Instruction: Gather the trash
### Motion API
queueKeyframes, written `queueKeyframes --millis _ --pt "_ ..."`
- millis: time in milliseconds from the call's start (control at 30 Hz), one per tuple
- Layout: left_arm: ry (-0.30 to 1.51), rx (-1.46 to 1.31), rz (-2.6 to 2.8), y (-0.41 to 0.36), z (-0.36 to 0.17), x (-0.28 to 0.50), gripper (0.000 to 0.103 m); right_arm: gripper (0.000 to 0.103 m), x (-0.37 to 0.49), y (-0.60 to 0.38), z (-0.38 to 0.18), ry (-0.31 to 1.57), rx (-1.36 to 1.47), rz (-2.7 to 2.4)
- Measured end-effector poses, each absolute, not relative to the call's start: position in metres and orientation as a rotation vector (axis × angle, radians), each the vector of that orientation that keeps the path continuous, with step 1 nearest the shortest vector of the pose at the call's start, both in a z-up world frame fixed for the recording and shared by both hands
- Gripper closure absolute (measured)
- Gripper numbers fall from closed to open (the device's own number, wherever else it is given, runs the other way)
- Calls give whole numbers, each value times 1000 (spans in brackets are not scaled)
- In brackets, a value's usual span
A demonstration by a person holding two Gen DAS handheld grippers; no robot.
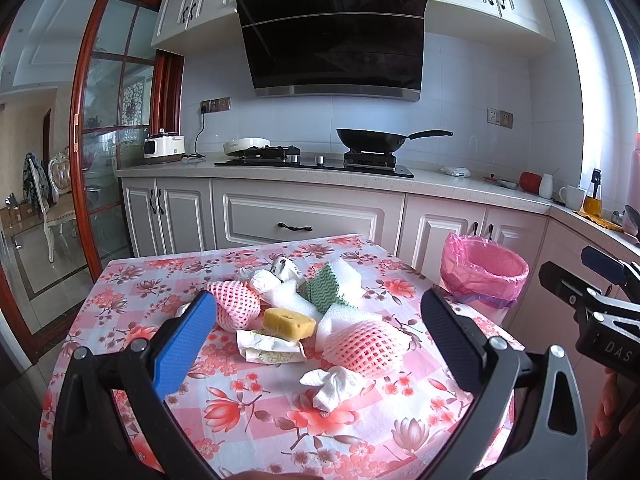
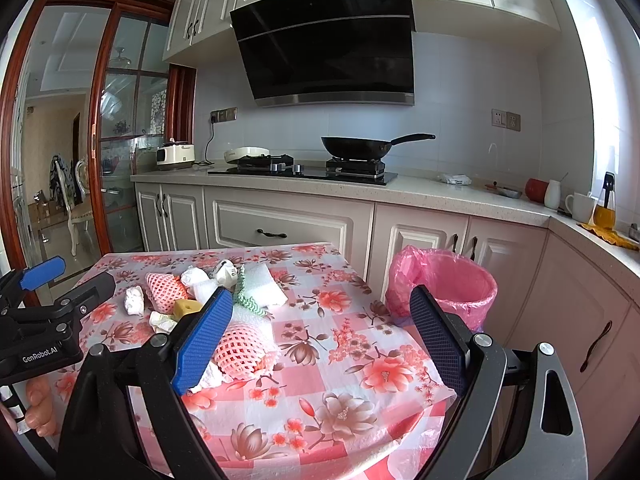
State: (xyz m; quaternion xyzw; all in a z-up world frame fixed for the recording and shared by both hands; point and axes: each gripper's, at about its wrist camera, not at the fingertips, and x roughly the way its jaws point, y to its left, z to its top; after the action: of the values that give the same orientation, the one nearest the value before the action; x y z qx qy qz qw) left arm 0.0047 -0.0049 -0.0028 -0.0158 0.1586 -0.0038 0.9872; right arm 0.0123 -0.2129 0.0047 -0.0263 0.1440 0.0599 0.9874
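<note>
Left gripper (image 1: 320, 328): we hold it spread wide above the trash pile (image 1: 296, 312).
Right gripper (image 2: 320, 336): ours too, fingers apart, gripping nothing.
Trash: heaped on the floral table (image 1: 340, 432).
Pink-lined bin (image 2: 452, 284): just beside the table.

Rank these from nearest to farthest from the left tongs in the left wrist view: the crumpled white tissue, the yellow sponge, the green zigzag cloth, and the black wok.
1. Crumpled white tissue, right between the left tongs.
2. Yellow sponge, mid-pile on the table.
3. Green zigzag cloth, back of the pile.
4. Black wok, on the stove across the kitchen.
</note>
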Motion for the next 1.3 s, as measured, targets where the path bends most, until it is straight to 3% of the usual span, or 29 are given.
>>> queueKeyframes --millis 1300 --pt "316 -32 -5 -3 -4 4 4 18 13 -214 3 292 -45 121"
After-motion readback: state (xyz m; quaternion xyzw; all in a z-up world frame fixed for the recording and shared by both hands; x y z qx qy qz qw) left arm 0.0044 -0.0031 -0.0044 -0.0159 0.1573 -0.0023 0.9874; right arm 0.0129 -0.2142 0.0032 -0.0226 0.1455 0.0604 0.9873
